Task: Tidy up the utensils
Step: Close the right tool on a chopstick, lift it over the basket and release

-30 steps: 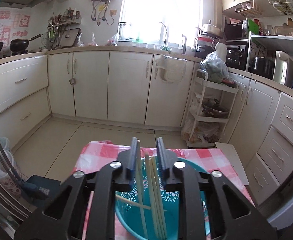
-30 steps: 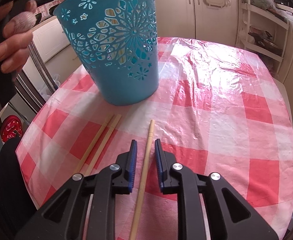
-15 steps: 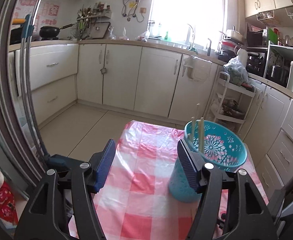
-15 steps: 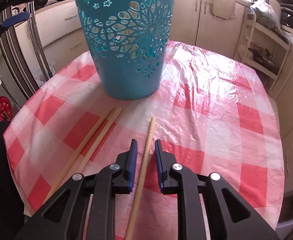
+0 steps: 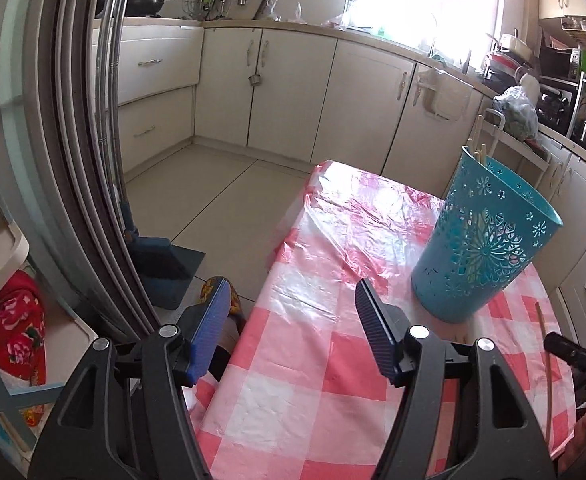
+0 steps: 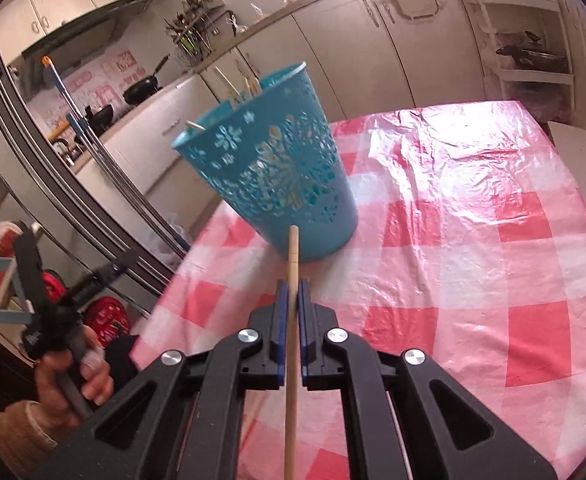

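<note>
Glossy plastic sheeting covers the table (image 6: 473, 248), wrinkled and catching white glare over its red-and-white check. The blue basket (image 6: 277, 176) looks like smooth moulded plastic, pierced with flower cut-outs, faintly shiny. Pale, matt wood on the chopstick (image 6: 292, 360) pinched between ribbed blue rubbery pads (image 6: 281, 320). The right gripper (image 6: 292, 296) is matt black plastic with bright metal screw heads. Same finish on the left gripper (image 5: 289, 320). Cream cupboard doors (image 5: 285, 92) look smooth and satin, with metal handles. Polished metal poles (image 5: 111, 80) gleam at left. Floor tiles (image 5: 197, 200) look dull and smooth.
</note>
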### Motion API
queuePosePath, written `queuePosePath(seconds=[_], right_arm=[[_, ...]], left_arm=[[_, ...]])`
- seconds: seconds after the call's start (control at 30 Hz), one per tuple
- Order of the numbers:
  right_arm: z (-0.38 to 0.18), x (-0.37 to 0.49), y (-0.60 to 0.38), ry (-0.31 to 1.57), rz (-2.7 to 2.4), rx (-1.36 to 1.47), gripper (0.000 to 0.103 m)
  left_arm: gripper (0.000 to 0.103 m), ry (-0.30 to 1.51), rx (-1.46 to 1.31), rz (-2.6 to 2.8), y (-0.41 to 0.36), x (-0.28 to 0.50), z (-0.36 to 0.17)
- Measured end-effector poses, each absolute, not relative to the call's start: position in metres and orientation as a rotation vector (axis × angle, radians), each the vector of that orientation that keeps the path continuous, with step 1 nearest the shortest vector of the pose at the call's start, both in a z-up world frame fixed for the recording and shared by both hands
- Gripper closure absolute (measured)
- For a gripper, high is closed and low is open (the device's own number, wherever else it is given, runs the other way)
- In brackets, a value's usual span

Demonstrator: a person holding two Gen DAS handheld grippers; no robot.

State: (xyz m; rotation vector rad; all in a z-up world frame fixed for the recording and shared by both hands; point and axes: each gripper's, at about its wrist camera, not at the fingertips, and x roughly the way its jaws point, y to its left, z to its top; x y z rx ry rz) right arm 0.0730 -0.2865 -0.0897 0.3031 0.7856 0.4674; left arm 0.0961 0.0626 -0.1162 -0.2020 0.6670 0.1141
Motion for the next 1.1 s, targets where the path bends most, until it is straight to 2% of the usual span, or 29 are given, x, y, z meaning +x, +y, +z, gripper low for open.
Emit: queuePosePath(seconds=[0.33, 0.67, 0.87, 1.1], right_arm=[[-0.017, 0.078, -0.282, 0.619, 0.577, 0.429, 0.097], [0.070, 0.144, -0.256, 0.337, 0.468, 0.425, 0.097], [0.067, 0.181, -0.243, 0.238, 0.289, 0.379, 0.097], [0.034, 0.202, -0.228, 0.308, 0.224, 0.275, 0.097]], left_arm=[[0.041, 0.695, -0.203, 0.057, 0.042, 0.099, -0.122], [0.039, 0.698, -0.214, 0.031, 0.032, 0.093, -0.115], [0.034, 0.703, -0.200, 0.016, 0.026, 0.089, -0.111], [0.033, 0.726, -0.220, 0.021, 0.031, 0.093, -0.117]])
